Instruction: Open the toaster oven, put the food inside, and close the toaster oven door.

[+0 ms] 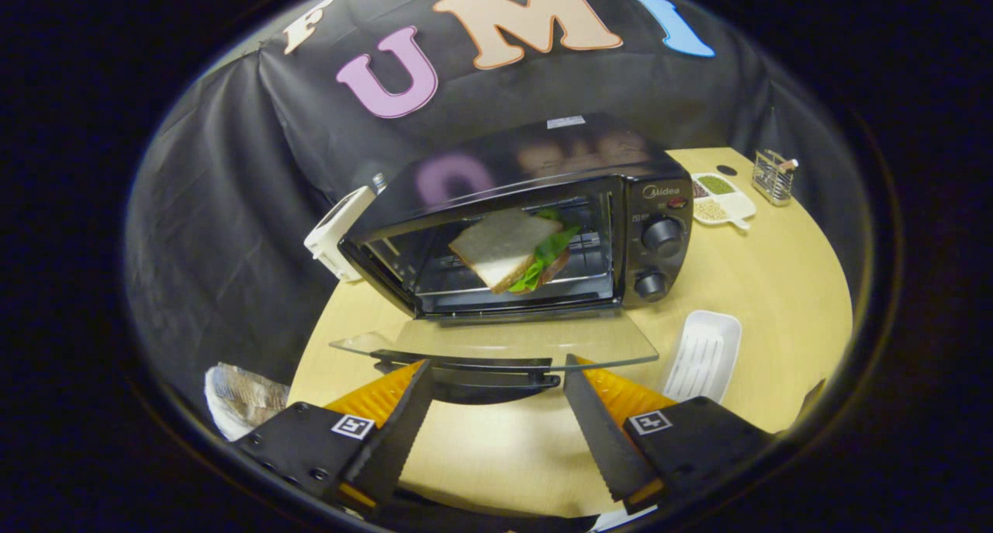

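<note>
Your gripper (496, 370) jaws hang apart and empty at the lowered glass door (496, 343), ready to close it, since the sandwich (508, 250) sits inside the toaster oven (527, 223).

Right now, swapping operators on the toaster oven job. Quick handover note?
Hand-held gripper: fingers open, holding nothing, tips just short of the door handle.
Toaster oven on the table, its glass door folded down flat, open.
Sandwich is in the oven's opening, tilted.
White tray sits beside the oven, bare.
Done: door opened, food in.
Left: check the sandwich has settled, then lift the door shut.
</note>
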A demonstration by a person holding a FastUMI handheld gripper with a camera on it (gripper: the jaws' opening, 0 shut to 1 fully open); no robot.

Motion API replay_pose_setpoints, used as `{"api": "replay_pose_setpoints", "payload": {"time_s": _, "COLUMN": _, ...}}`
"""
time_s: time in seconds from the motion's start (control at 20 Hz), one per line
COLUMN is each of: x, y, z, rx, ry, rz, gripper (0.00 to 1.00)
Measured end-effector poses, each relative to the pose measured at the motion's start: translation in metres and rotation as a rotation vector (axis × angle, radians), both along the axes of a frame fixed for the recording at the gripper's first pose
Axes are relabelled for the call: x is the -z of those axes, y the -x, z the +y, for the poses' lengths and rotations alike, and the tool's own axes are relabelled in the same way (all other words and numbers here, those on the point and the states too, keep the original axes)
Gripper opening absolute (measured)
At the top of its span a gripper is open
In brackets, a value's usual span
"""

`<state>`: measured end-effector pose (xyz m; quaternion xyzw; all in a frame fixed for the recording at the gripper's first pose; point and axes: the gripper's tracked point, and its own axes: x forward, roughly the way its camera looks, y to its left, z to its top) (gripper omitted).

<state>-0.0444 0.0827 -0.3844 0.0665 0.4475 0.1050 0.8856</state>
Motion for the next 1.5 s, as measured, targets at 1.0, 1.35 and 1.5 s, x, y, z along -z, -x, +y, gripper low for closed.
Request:
{"api": "replay_pose_setpoints", "payload": {"time_s": 1.0, "x": -0.035, "y": -0.085, "z": 0.016, "rx": 0.123, "ry": -0.089, "rz": -0.228, "gripper": 1.00}}
{"api": "replay_pose_setpoints", "payload": {"time_s": 1.35, "x": -0.036, "y": -0.104, "z": 0.018, "rx": 0.144, "ry": -0.091, "rz": -0.255, "gripper": 1.00}}
{"api": "replay_pose_setpoints", "payload": {"time_s": 1.5, "x": -0.036, "y": -0.109, "z": 0.019, "rx": 0.149, "ry": -0.091, "rz": -0.260, "gripper": 1.00}}
